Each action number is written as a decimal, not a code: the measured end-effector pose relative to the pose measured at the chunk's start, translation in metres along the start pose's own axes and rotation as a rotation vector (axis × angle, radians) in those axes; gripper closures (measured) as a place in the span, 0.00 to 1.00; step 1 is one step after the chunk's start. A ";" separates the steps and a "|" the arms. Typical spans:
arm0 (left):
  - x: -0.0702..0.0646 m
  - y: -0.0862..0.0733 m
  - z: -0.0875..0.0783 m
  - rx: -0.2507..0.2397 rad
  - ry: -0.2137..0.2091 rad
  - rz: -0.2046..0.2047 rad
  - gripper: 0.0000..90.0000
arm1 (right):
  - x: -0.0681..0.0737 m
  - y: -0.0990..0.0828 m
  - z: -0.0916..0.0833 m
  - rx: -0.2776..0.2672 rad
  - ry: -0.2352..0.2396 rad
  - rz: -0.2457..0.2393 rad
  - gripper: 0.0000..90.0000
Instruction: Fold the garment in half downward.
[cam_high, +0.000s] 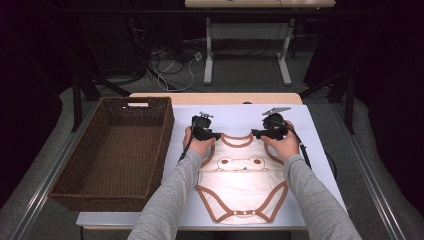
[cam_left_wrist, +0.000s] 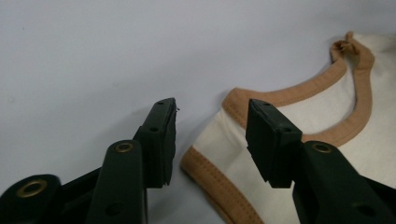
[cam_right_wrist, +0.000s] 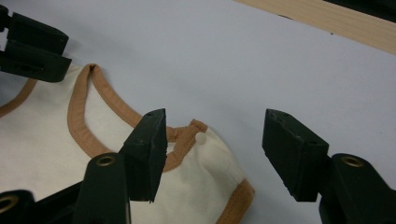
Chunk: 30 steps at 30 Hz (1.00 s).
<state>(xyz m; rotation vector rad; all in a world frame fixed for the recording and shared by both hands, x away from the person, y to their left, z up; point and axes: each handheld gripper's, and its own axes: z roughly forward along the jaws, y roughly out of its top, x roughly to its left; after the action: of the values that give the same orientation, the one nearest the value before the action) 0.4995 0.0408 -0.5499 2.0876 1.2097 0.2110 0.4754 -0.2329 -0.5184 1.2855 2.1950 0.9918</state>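
While flat, bodysuit shoulders lie between parted fingers.

Grey long sleeves; black two-jaw tools, brass rivets, black cables, grey three-cornered plate.

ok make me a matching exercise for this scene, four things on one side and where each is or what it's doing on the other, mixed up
Things:
1. wicker basket
2. baby bodysuit
3. left tongs
4. right tongs

Places or states:
A. open around the shoulder with a small white snap
B. lies flat on the pale table cover, with a bear print
C. stands at the left of the table
D. open around the bodysuit's other shoulder, with orange-brown trim

Pairs: 1-C, 2-B, 3-D, 4-A
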 end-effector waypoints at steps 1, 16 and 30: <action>0.001 0.000 0.000 0.001 0.005 0.001 0.61 | 0.000 0.000 -0.001 0.002 0.003 -0.001 0.44; 0.003 -0.003 -0.002 0.031 0.001 -0.044 0.78 | -0.005 -0.001 -0.005 -0.018 0.001 0.017 0.48; 0.000 0.000 -0.008 0.038 -0.003 -0.006 0.95 | -0.016 -0.006 0.000 0.047 -0.037 0.016 0.57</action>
<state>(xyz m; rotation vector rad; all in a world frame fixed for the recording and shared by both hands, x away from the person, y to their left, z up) 0.4955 0.0447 -0.5444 2.1165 1.2268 0.1834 0.4798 -0.2489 -0.5225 1.3338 2.1948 0.9201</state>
